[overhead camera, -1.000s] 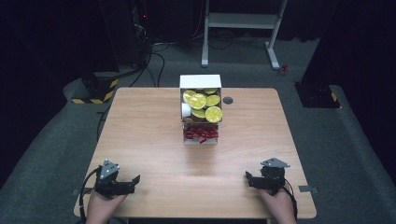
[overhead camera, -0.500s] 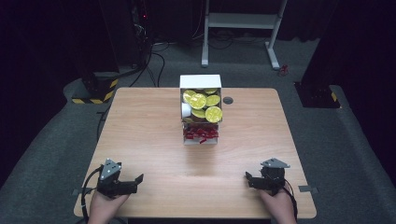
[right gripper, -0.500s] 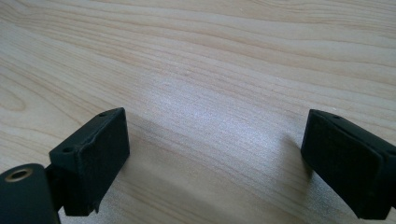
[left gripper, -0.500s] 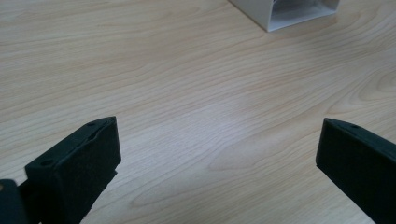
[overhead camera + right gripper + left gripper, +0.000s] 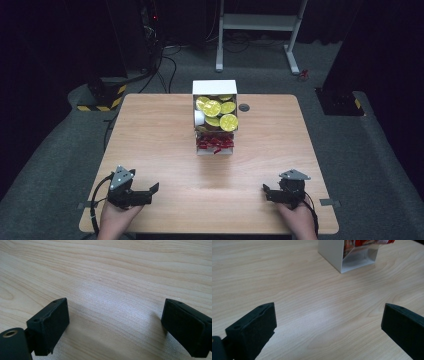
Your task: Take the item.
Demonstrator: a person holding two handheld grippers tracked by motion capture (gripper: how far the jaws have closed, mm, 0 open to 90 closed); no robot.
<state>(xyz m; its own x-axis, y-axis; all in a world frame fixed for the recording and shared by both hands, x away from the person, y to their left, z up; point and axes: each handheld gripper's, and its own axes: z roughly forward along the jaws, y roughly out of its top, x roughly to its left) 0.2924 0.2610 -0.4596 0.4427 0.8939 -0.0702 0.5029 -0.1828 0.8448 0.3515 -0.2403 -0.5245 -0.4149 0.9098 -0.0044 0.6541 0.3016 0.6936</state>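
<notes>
Almost nothing has changed over the last second: the left gripper [image 5: 153,190] and the right gripper [image 5: 265,192] lie at the near edge of the worktop [image 5: 150,135] where they were, at most the left one turned a touch inward. Both have their jaws spread wide and hold nothing; each gripper view shows bare wood between its own pair. The white box [image 5: 215,87] stands well apart from both, toward the far middle of the worktop, its upper tier packed with yellow-lidded cups [image 5: 228,122] and its lower slot with what look like red sachets [image 5: 215,144], though they are too small to be sure. To my judgement the work has not begun, and a reach forward to the box comes first.
</notes>
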